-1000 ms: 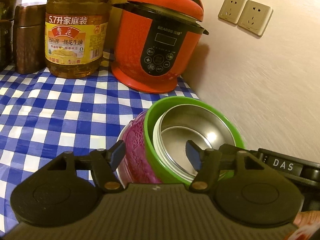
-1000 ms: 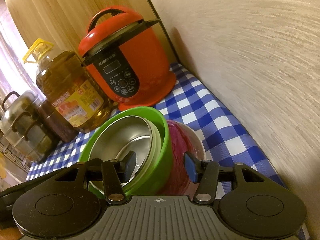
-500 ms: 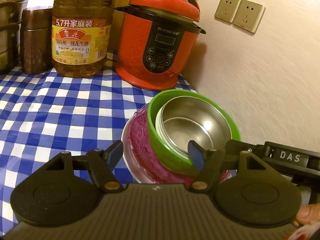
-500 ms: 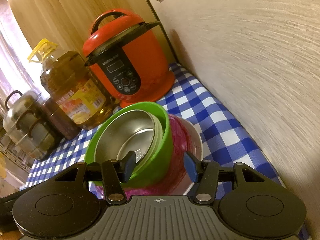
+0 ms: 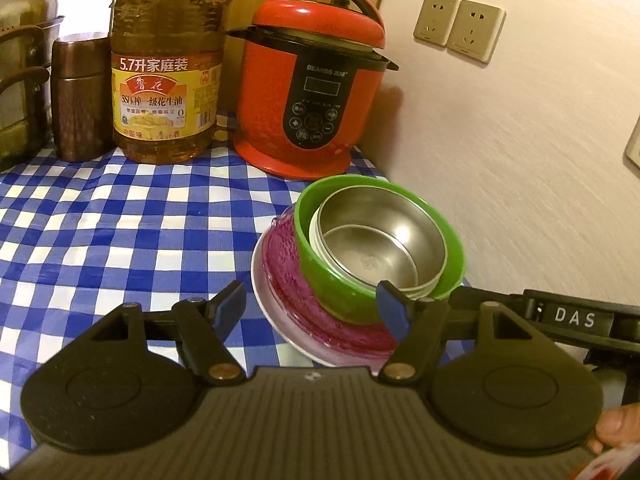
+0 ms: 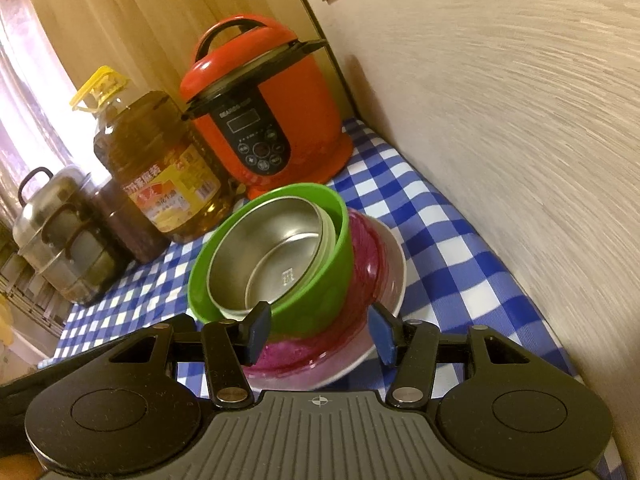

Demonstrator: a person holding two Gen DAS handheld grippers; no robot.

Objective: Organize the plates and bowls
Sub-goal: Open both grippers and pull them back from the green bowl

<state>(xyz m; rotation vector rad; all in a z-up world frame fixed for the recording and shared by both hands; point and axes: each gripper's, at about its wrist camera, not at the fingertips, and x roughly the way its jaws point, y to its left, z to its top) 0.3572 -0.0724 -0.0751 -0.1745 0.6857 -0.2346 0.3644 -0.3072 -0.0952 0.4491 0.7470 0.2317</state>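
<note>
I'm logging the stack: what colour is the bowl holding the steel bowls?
Green; clearest in the right wrist view.

Count: 1 white plate (image 5: 262, 292), 1 magenta dish (image 5: 286, 268), 1 green bowl (image 5: 340, 292), 2 nested steel bowls (image 5: 404, 220), 1 red pressure cooker (image 5: 312, 80), 1 oil jug (image 5: 166, 64), 2 wall sockets (image 5: 458, 26).

Left gripper (image 5: 310, 308) and right gripper (image 6: 318, 330) both tilt downward, jaws apparently parted
</note>
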